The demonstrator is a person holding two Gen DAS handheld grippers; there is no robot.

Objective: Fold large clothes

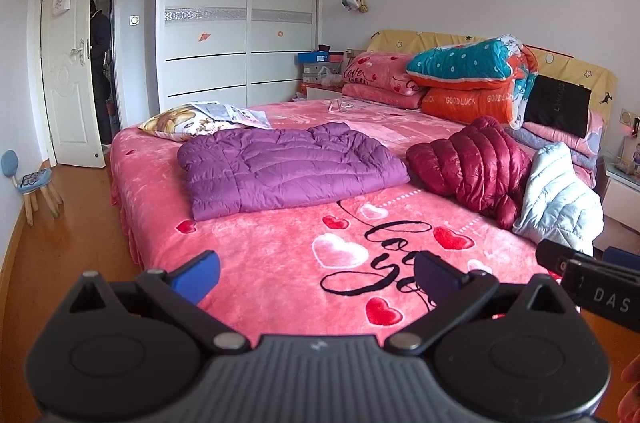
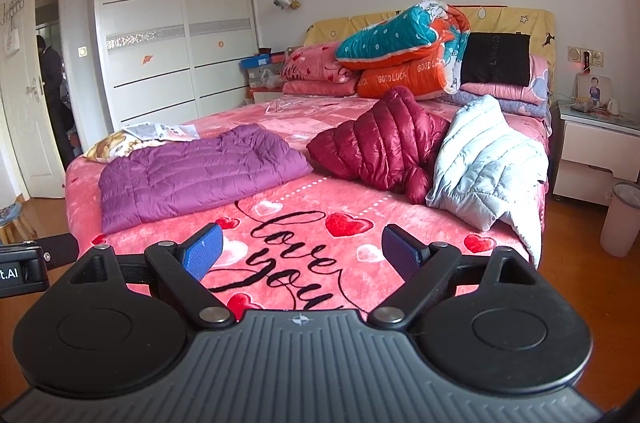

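1. Left tongs [image 1: 316,277] released, empty, above the near edge of the bed [image 1: 260,255].
2. Right tongs [image 2: 302,251] released, empty, same height.
3. Purple jacket [image 1: 284,169] lies flat mid-bed; red jacket [image 2: 384,151] and white jacket [image 2: 486,163] crumpled together at right.

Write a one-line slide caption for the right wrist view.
Open right gripper faces bed holding folded purple jacket, crumpled maroon jacket, pale blue jacket.
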